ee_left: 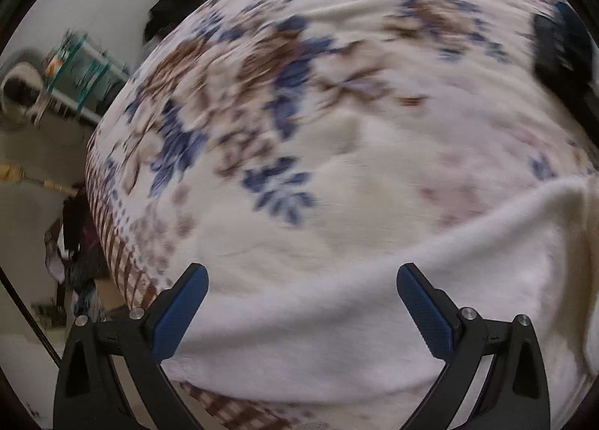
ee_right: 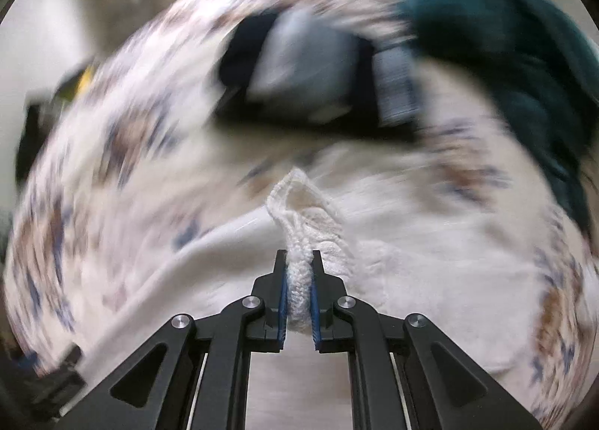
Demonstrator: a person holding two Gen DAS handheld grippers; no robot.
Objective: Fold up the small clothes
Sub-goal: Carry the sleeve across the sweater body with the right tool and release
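My jaws differ: the right gripper (ee_right: 299, 273) is clamped on a bunched edge of the white garment (ee_right: 411, 273), while the left gripper (ee_left: 301, 280) hangs spread wide above it. The garment lies on the floral bed (ee_left: 262, 93). At twelve o'clock sits what looks like folded dark clothing (ee_right: 299, 82), though blur obscures it. This fold seems barely started.

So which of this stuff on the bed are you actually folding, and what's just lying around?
In the job:
- fluffy white knitted garment, pinched in the right gripper
- open left gripper, above that garment

Lying about:
- floral blue-and-brown bedspread
- dark teal bundled cloth
- folded grey and navy clothes
- green wire rack by the wall
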